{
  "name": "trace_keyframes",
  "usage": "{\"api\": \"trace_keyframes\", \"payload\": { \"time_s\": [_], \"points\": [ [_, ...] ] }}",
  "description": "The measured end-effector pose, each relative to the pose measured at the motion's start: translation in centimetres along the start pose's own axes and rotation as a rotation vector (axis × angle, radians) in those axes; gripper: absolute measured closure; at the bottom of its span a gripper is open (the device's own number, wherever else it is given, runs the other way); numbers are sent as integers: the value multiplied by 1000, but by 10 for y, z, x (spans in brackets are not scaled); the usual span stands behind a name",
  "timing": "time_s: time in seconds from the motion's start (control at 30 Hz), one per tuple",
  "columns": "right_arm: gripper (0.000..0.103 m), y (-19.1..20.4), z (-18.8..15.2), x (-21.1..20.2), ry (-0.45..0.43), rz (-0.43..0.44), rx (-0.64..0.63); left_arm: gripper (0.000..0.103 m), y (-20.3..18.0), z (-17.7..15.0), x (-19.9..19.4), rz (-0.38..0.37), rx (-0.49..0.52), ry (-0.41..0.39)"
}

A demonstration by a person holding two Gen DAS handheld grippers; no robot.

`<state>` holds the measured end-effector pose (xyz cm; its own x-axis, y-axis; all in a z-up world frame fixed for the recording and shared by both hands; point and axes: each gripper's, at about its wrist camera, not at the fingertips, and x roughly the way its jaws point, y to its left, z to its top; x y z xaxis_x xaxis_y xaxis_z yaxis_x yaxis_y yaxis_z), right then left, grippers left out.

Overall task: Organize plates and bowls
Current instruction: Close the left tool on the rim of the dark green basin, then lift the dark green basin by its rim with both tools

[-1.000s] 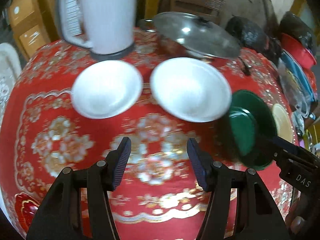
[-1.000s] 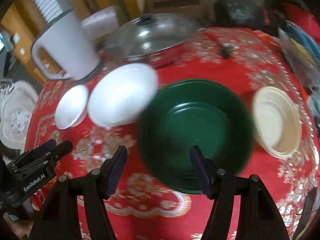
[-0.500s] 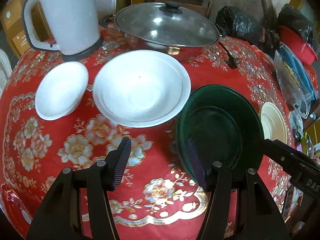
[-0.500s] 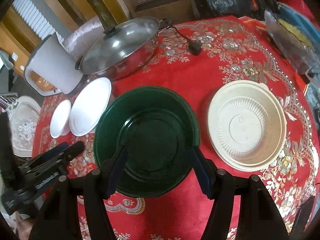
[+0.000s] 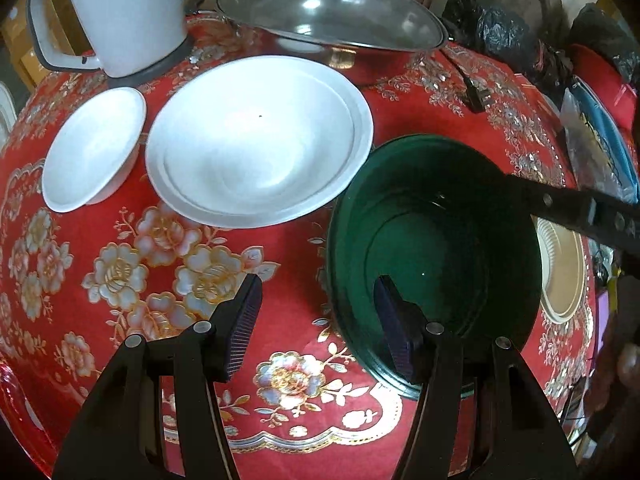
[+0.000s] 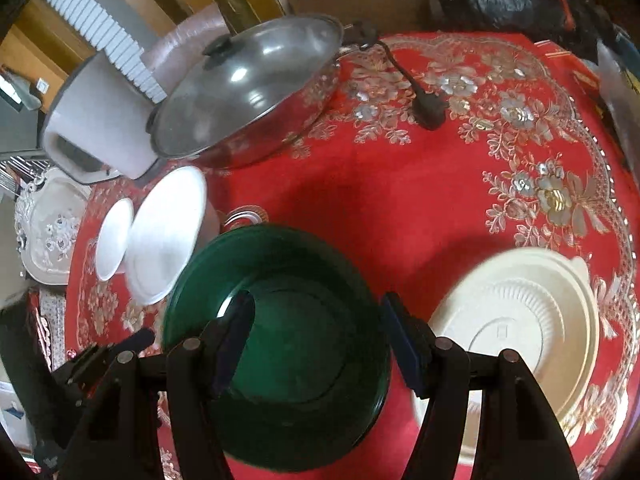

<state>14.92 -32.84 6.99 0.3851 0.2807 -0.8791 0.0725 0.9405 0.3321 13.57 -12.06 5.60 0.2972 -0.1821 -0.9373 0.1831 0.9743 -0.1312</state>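
A dark green bowl point(image 5: 436, 240) sits on the red flowered tablecloth. My left gripper point(image 5: 318, 320) is open; its right finger reaches over the bowl's near-left rim and its left finger is over the cloth. My right gripper point(image 6: 318, 336) is open above the same green bowl point(image 6: 288, 344), with its fingers spread over the bowl's right half. A large white bowl point(image 5: 256, 140) and a small white bowl point(image 5: 94, 148) lie left of the green one. A cream plastic plate point(image 6: 520, 332) lies to its right.
A lidded steel pan point(image 5: 332, 4) and a white kettle point(image 5: 120, 8) stand at the back. A black plug and cord point(image 6: 424, 104) lie on the cloth. Bags and clutter point(image 5: 600, 128) crowd the right edge. The table's near edge is just below the grippers.
Both grippers have moved in toward the green bowl, which now fills more of each view. The left gripper swung right from the white bowls. Both stayed open.
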Motion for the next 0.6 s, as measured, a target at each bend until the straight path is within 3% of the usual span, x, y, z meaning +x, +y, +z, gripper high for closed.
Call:
{"api": "trace_keyframes", "payload": {
  "time_s": [0.27, 0.3, 0.33, 0.37, 0.4, 0.43, 0.6],
  "points": [
    [38, 2, 10, 19, 59, 1, -83, 45, -10, -3, 14, -1, -1, 48],
    [42, 0, 11, 21, 67, -2, -84, 45, -11, -4, 14, -10, -2, 46],
    [54, -1, 10, 23, 76, -3, -85, 45, -12, -7, 14, -18, 1, 37],
    [55, -1, 7, 24, 84, -1, -86, 47, -14, -9, 14, -20, 7, 30],
    [57, -1, 3, 24, 91, -1, -89, 66, -15, -10, 15, -17, 18, 32],
    [57, 1, -2, 24, 99, 6, -92, 72, -17, -13, 18, 13, 32, 43],
    [58, 12, -30, 15, 89, -5, -109, 77, 0, -23, 19, -3, 7, 56]
  ]
}}
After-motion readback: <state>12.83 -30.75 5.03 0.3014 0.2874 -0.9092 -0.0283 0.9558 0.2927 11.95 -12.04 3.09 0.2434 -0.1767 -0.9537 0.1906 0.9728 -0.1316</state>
